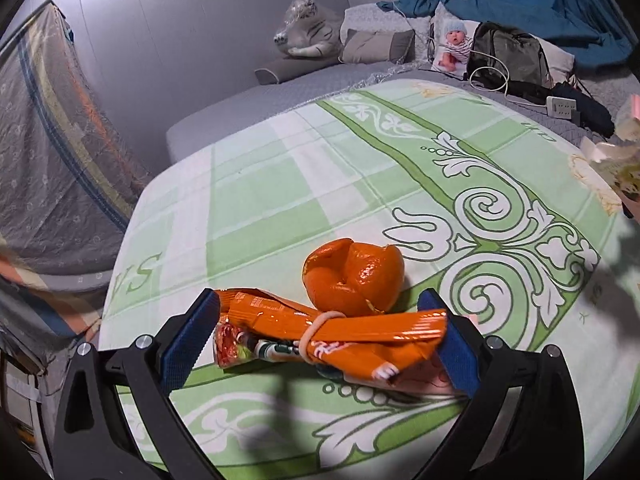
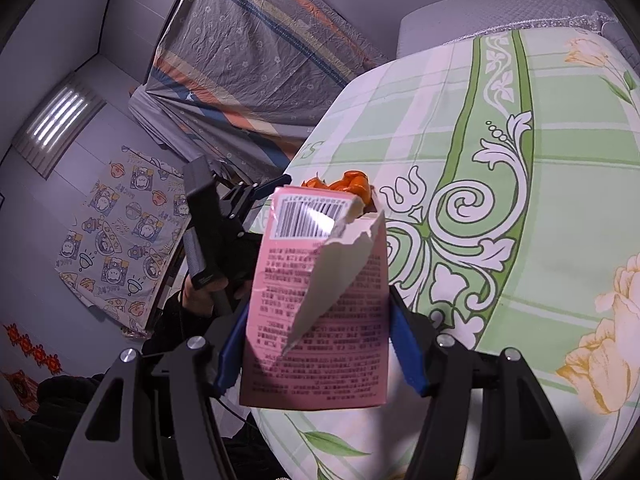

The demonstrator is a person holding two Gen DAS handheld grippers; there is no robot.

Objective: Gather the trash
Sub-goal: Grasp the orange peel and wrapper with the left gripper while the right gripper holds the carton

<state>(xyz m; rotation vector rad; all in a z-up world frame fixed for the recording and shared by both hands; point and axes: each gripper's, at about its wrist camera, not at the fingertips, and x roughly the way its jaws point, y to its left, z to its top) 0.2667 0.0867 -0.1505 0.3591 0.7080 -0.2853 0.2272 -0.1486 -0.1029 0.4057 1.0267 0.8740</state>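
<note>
In the left wrist view my left gripper [image 1: 320, 338] is open, with its blue pads on either side of an orange snack wrapper bundle [image 1: 328, 332] tied with a rubber band. The bundle lies on the green patterned tablecloth [image 1: 280, 184]. An orange peel [image 1: 354, 276] sits just beyond it. In the right wrist view my right gripper [image 2: 316, 344] is shut on a torn pink paper box [image 2: 316, 300], held upright above the table edge. The orange peel [image 2: 348, 184] shows behind the box top, and the left gripper [image 2: 240, 208] is to its left.
A grey bed [image 1: 248, 100] behind the table holds a plush tiger [image 1: 308, 30], pillows, a doll [image 1: 454, 46], a dark backpack [image 1: 508, 56] and a power strip [image 1: 562, 106]. A plastic-covered striped cloth [image 2: 256, 44] hangs left of the table. More packaging [image 1: 616, 152] sits at the table's right edge.
</note>
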